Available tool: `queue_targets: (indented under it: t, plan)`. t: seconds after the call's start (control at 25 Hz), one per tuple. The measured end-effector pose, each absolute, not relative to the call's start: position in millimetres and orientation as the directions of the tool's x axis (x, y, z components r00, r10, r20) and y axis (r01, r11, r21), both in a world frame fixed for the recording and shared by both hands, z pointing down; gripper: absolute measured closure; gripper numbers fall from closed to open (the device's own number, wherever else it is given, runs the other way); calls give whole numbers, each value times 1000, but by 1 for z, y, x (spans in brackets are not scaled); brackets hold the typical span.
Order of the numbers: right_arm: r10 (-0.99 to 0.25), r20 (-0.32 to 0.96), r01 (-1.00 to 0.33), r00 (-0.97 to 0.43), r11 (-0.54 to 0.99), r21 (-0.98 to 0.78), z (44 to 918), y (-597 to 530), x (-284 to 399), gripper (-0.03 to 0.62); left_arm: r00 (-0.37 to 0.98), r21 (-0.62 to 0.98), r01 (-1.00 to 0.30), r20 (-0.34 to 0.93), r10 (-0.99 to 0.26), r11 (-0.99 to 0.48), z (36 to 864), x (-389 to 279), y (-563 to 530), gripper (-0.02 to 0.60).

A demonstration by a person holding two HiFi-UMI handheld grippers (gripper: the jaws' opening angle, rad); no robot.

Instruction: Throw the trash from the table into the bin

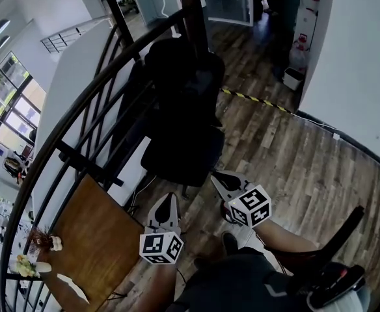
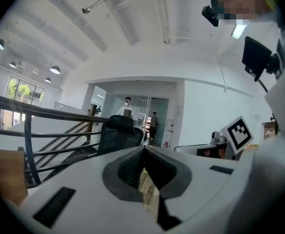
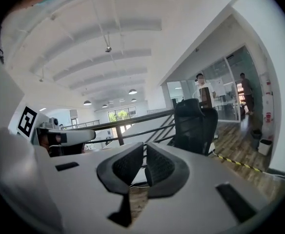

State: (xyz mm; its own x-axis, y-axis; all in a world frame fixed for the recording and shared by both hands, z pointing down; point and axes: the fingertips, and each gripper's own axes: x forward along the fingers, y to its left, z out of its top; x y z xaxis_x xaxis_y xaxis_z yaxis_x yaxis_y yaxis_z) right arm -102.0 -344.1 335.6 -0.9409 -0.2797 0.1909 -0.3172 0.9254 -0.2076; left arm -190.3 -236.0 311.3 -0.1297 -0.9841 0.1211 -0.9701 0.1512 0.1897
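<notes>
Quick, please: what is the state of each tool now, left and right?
Left tool: closed, nothing between its jaws.
Right tool: closed, nothing between its jaws.

Open-plan office: black swivel chair [image 1: 183, 142], glass partition [image 1: 232, 8] (railing [image 1: 86, 162] alongside).

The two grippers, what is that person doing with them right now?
A person holds one gripper in each hand. The left gripper and the right gripper are both shut and empty, aimed toward a black office chair beside the dark railing. The wooden table, with a few small things on it, is off to the left. A white bin stands by the far wall. No trash is being carried.
</notes>
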Motion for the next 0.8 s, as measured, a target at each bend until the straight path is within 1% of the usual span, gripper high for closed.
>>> queue_targets:
  t: [0.12,0.4,0.8]
  plan:
    - [-285,177,-315,-942,932,-178,317,-337,-110,580,-121,173,-975,102,-987,137,297,-191,-230,569]
    - [-278,159,-303,-947,939,-164,302,-315,-122,582,-124,157,-978,71,-990,134,279,-201,-216,569]
    - [-311,148,-332,-939,931,-150,295,-307,-125,582,-130,149,-979,56,-990,137,274,-211,-200,569]
